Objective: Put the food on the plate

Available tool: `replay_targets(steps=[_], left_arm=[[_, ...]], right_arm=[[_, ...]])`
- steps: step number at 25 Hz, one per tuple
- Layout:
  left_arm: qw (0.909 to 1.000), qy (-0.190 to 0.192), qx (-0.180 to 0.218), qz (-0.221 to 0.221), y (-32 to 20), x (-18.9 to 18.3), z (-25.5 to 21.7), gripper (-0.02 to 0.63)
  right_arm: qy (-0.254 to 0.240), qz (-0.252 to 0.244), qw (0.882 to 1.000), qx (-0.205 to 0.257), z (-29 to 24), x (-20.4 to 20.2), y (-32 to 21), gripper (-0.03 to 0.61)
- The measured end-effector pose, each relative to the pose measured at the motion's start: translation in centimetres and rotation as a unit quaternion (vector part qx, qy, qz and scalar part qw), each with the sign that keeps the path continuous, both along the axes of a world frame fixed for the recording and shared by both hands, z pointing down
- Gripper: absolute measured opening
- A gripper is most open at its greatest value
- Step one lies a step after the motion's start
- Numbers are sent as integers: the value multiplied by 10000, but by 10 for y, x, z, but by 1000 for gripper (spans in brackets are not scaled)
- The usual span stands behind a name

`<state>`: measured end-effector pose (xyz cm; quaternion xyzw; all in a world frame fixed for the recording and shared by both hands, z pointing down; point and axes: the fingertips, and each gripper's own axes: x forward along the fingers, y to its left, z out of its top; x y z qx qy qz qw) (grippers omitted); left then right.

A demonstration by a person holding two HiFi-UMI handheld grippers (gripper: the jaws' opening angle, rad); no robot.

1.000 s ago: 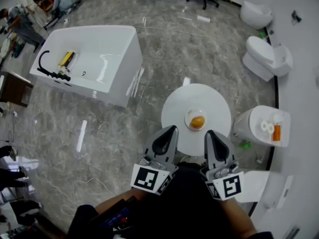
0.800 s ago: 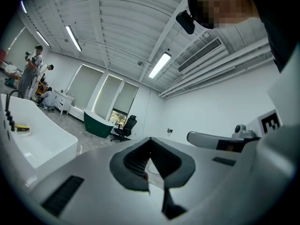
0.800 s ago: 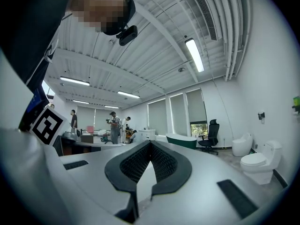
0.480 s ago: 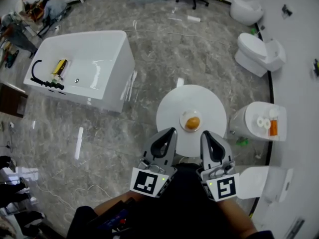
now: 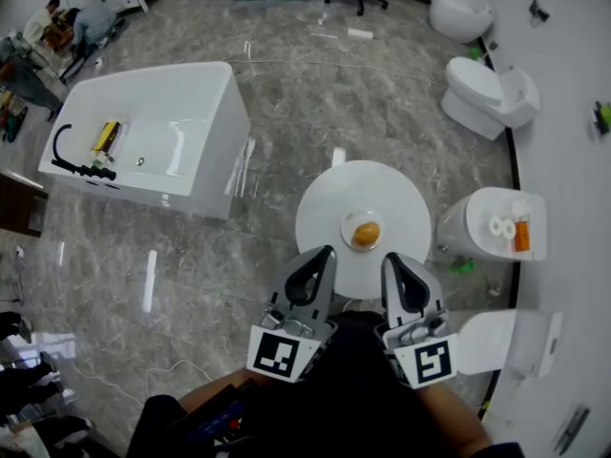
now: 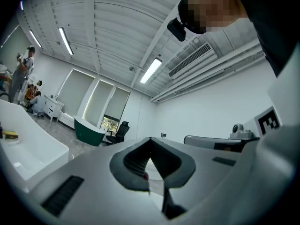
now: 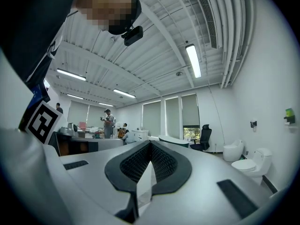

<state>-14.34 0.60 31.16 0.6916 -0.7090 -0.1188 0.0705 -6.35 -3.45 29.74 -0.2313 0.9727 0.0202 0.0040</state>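
Well off to the left of the left tongs [image 5: 323, 254] stands a white bathtub [image 5: 215, 156]. Those tongs are closed, nothing between the jaws. Just ahead, between both tongs' tips, a round white desk [image 5: 320, 203] carries a small plate [image 5: 346, 227], and the food [image 5: 365, 233] already sits on it: a golden, rounded lump, kind unclear. It looks light and probably soft, its smooth dome likely to slip, so a gentle pinch low across its widest sides suits best. The right tongs [image 5: 393, 259] are likewise closed and empty. Toilets [image 5: 482, 89] stand farther right.
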Motion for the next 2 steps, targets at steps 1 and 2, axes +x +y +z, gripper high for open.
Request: replay_targets(steps=[1, 2], left_arm=[[10000, -34, 17, -28, 0, -1, -1, 0], [10000, -68, 34, -56, 1, -2, -1, 0]], right_arm=[[11, 9, 10000, 4, 0, 0, 0, 6], [24, 19, 10000, 6, 1, 1, 0, 6]])
